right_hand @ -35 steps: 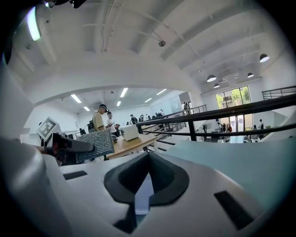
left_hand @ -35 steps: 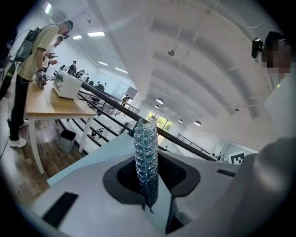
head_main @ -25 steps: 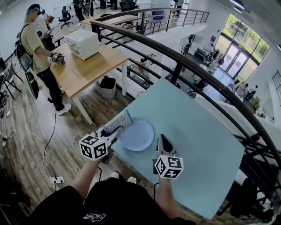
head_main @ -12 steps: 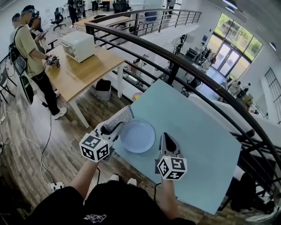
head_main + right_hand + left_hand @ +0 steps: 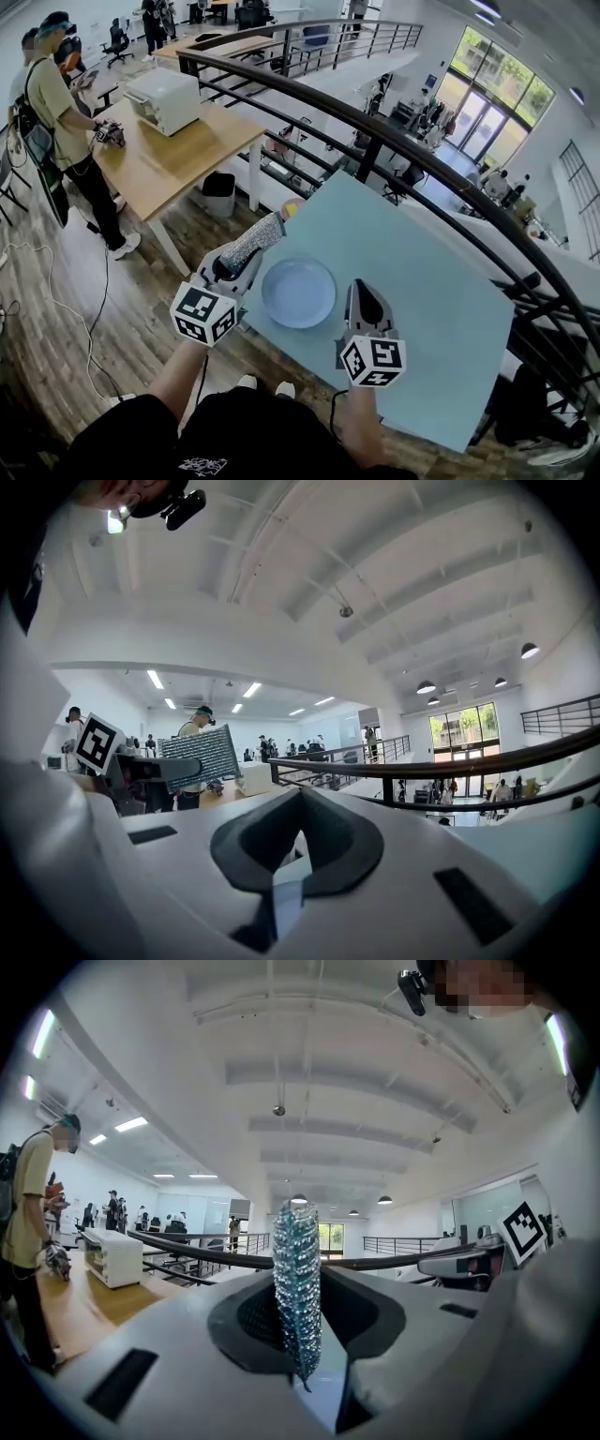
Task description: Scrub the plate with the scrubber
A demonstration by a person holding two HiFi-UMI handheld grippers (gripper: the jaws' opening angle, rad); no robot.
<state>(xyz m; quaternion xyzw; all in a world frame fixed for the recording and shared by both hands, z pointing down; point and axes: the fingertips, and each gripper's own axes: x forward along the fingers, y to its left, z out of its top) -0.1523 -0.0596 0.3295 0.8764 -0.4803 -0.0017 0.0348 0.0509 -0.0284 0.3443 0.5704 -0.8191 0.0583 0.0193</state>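
Big open mezzanine office: a curved black railing (image 5: 323,97) runs right behind the pale blue table (image 5: 441,300), with a lower level showing past it. There's a wood plank floor (image 5: 56,309) and a long wooden desk (image 5: 178,150) off left with a white boxy unit (image 5: 166,97) on top and a dark bin (image 5: 219,192) by its leg. Tall windows (image 5: 502,103) at the far end, and a white ceiling with strip lights (image 5: 131,1124).

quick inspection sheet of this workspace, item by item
surface: light blue table, holds only the plate
job's things: pale blue plate lies flat near the table's near-left corner; scrubber held apart from it, to its left
clutter: nothing seen
grippers: left gripper shut on the scrubber; right gripper shut, empty, right of the plate
cables: cable trails over the wooden floor
surroundings: dark railing; wooden desk with a white box; person standing beside it
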